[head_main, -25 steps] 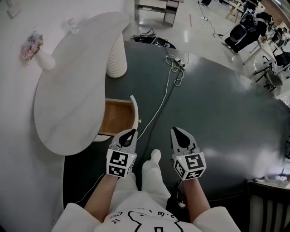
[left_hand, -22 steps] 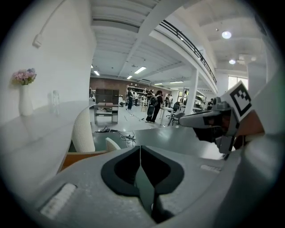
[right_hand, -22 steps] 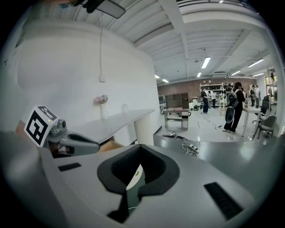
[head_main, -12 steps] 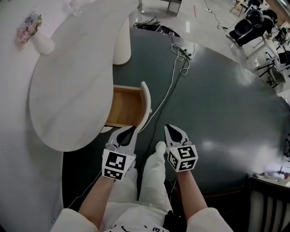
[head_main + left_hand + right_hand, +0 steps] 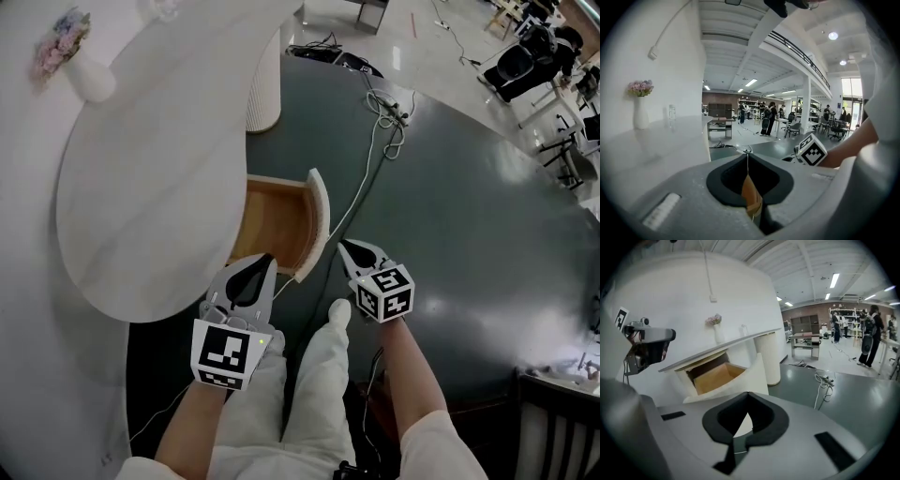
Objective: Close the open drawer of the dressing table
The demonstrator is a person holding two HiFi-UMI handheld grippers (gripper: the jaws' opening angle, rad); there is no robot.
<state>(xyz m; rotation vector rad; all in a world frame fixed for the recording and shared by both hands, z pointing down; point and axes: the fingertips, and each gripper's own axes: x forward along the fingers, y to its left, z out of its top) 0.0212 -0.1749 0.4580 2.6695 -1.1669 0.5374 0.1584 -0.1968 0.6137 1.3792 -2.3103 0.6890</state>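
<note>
The task has not visibly begun to take effect: the drawer (image 5: 278, 223) stands pulled well out from under the white counter (image 5: 159, 169) of the dressing table, its pale wooden inside bare and open to view. All of the closing push is left to do. The drawer is a shallow box with a light wood floor and sides and a curved white front panel (image 5: 320, 214) that matches the counter's rounded edge. The left gripper (image 5: 265, 261) sits at the near corner of that front, its fingers closed together on nothing; whether it touches the panel cannot be told. The right gripper (image 5: 346, 246) hangs just beside the outer face of the front, over the dark floor (image 5: 469, 216), and its fingers are likewise pressed together and empty, aimed toward the drawer.
</note>
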